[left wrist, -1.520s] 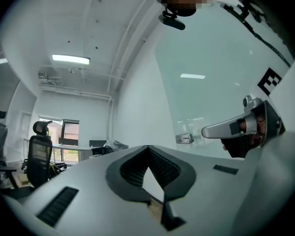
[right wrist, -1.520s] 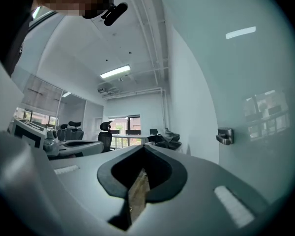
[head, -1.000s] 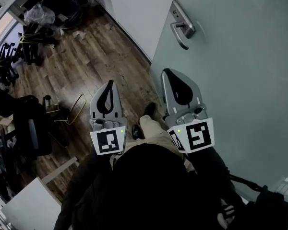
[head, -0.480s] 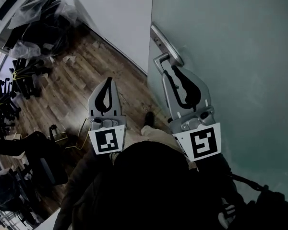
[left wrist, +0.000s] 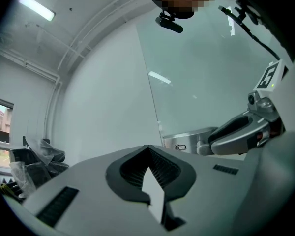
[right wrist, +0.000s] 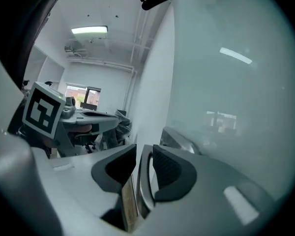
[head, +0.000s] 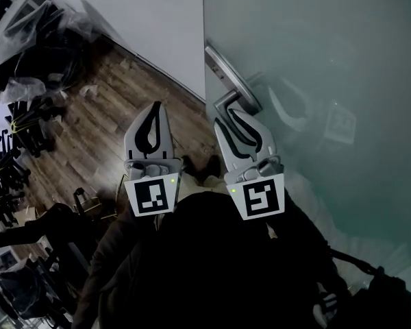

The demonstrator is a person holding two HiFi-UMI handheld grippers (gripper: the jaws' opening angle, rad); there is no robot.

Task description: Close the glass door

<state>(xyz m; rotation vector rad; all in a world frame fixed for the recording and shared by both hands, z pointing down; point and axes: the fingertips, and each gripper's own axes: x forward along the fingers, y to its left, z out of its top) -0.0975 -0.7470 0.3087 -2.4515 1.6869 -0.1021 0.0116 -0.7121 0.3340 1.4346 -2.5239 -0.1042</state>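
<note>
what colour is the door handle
The door handle is silver metal; the head view shows it best.

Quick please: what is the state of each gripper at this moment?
The left gripper is shut, with nothing between its jaws.
The right gripper is shut on the door handle.

Grey tongs (head: 156, 108), black-and-white marker cubes (head: 153, 196), dark jacket (head: 212, 266)
</note>
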